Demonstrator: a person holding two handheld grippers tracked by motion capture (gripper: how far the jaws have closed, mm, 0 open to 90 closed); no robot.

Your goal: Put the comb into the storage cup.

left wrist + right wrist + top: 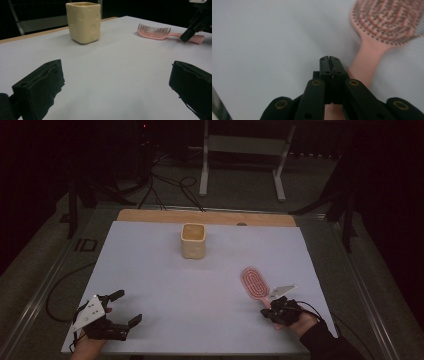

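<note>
Pink hairbrush (254, 282) lies flat — closed right gripper (266, 311) over its handle.

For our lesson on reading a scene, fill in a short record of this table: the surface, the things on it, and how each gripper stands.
surface: white sheet on a wooden table
cup: cream square cup, upright, far centre
brush: pink hairbrush, lying flat, bristles up
left gripper: left gripper open, nothing between its jaws
right gripper: right gripper shut, empty, beside the hairbrush handle
</note>
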